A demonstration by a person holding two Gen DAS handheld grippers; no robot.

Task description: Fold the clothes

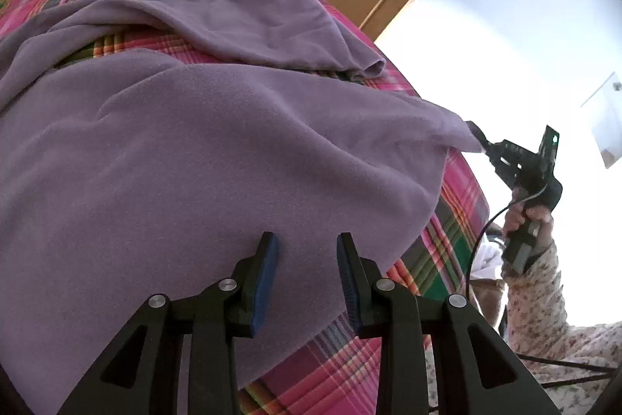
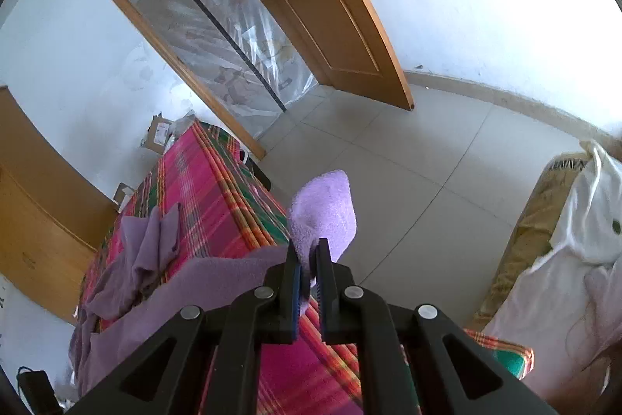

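Pulling a corner of the cloth off the bed, the right gripper pinches it tight to stretch it flat; the left gripper waits, spread wide, holding nothing.

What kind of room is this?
Probably a bedroom in a home: a bed with a pink and green plaid cover, a brown wooden door standing open, and a pale tiled floor. A purple fleece garment lies on the bed.
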